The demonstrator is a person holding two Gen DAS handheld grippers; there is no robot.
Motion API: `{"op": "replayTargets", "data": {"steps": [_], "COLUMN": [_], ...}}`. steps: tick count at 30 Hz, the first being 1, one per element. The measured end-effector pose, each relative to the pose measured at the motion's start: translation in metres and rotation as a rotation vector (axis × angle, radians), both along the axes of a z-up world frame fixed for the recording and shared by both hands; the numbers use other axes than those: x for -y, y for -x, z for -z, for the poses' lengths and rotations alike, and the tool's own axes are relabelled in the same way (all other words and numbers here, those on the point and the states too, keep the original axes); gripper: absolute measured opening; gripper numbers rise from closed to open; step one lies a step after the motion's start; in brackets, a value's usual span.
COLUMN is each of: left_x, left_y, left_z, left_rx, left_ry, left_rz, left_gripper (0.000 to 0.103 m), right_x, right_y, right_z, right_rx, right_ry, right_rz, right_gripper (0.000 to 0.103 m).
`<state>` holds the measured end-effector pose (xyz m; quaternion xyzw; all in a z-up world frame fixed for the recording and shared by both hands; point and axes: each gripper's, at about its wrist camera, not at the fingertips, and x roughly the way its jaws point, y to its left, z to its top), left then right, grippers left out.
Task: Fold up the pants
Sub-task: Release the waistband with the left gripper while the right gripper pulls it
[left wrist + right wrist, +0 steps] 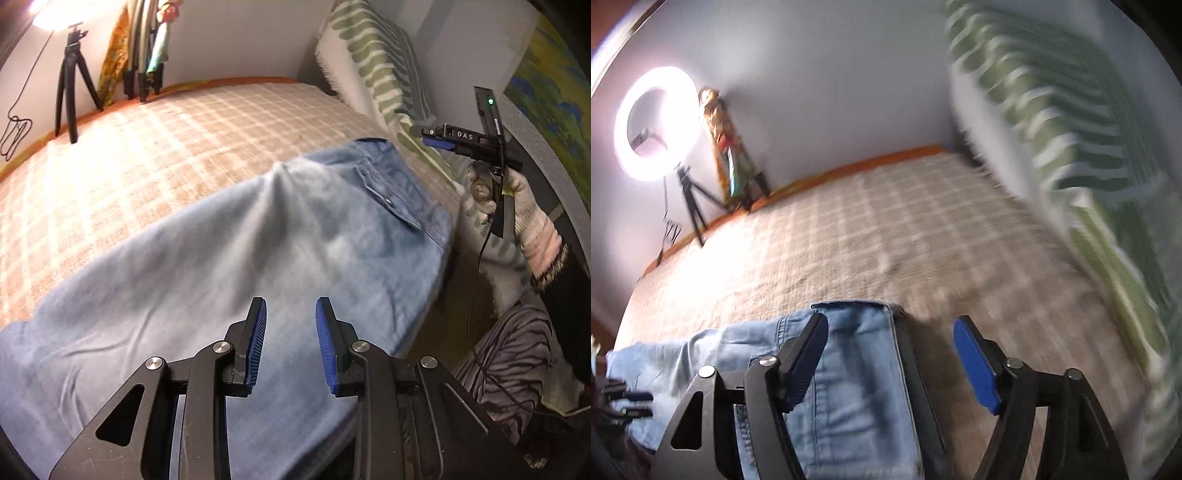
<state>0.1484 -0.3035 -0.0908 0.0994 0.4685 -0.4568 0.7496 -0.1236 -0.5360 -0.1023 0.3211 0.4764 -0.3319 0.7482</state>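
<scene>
Step in hand, by the look of it: between folds. Light-blue denim pants (pixel 280 236) lie flat on the beige checked bedspread (pixel 177 140), waistband end toward the green-striped pillow (pixel 373 55). Left gripper (pixel 290 343): jaws apart, empty, over the legs. Right gripper (pixel 890 354): jaws wide, empty, above the waistband. Next, prob.: re-grip one end w/ both, carry over.

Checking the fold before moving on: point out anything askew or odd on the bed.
The jeans are not flat: a raised ridge of cloth runs up toward the back pocket, and their near edge overhangs the side of the checked bedspread. Nothing looks torn or spilled. Both hand-held grippers are open and hold nothing.
</scene>
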Motion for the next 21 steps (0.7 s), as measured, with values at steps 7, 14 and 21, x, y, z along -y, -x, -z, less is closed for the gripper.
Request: {"op": "replayTargets", "data": {"steps": [7,14,21], "left_x": [0.006,0.015,0.025], "left_y": [-0.041,-0.074,-0.074], "left_z": [-0.009,-0.004,0.005], "left_rx": [0.043,0.02,0.027], "left_ry": [0.002,0.013,-0.01], "left_rz": [-0.083,-0.134,-0.127], "left_gripper": [0.037,0.037,0.037], "right_x": [0.048,0.045,0.008], "right_y": [0.0,-0.015,-0.027], "right_z": [0.073,0.09,0.041], "right_rx": [0.071,0.167,0.171], "right_ry": [-0.263,-0.389,-0.235], "right_rz": [0.041,-0.044,-0.188], "right_gripper": [0.074,0.067,0.019]}}
